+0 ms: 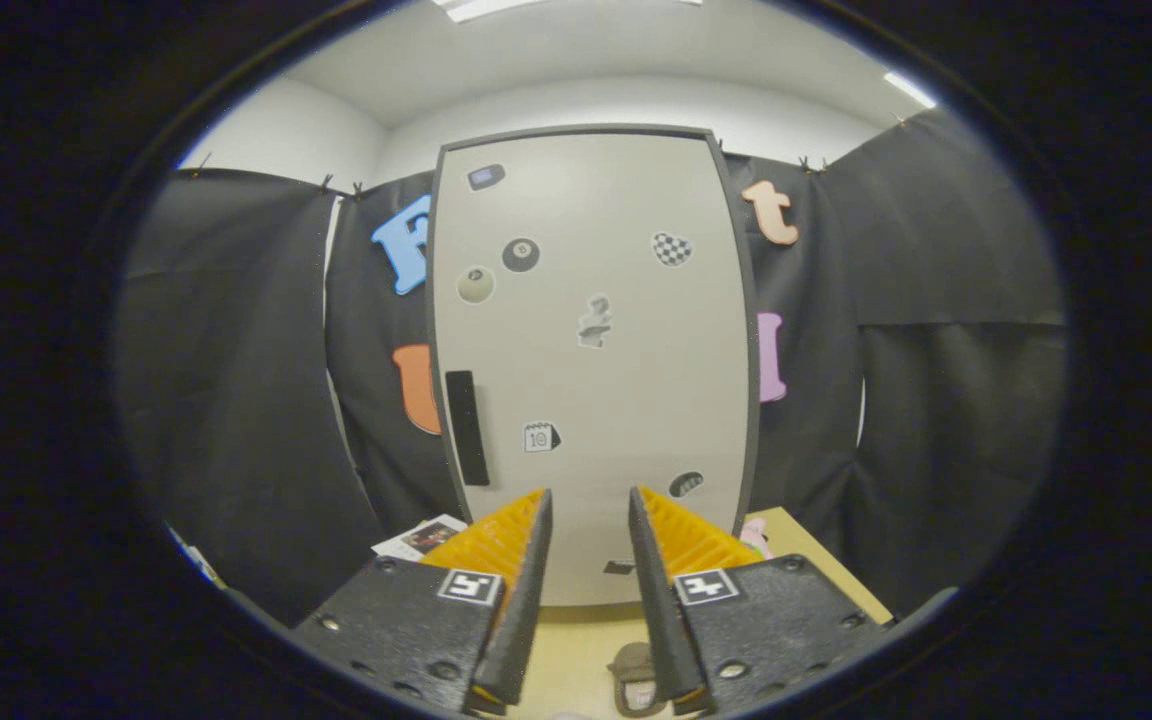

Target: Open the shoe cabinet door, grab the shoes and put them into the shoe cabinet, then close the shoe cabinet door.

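Gripper point(588, 505) fingers stand apart, holding nothing. Shoe point(636, 680) lies below them at six o'clock: likely light, soft; take it at the collar. Cabinet door point(591, 350) ahead, shut; dark handle point(467, 428) at nine o'clock.

A recording booth — black cloth walls point(236, 400), white cabinet point(591, 380), ceiling strip lights point(481, 8).

The shoe cabinet point(591, 360) stands upright on the table point(576, 645), straight ahead beyond the fingers, its pale grey door point(626, 400) shut flat and dotted with small stickers. A dark vertical handle point(467, 428) sits along the door's left edge. Down low, between the fingers and close in, a brownish shoe point(634, 680) lies on the table, partly hidden.
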Action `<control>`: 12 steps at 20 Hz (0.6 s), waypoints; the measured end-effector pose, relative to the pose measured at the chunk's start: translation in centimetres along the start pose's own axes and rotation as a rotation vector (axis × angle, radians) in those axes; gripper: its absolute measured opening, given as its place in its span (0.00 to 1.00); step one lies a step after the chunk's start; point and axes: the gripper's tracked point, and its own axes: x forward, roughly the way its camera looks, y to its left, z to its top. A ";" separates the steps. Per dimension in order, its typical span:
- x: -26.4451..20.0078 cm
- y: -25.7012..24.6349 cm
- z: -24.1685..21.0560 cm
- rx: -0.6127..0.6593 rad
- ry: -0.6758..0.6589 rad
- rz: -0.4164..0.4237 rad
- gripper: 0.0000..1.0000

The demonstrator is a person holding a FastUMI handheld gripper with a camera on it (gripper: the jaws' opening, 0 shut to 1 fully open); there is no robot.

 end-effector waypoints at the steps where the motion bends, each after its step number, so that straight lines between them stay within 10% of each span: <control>1: 0.7 0.5 0.2 0.000 -0.008 0.005 0.71; 5: 4.8 2.9 0.7 -0.020 -0.015 0.008 0.89; 12: 12.5 8.3 0.1 -0.031 0.027 0.072 0.89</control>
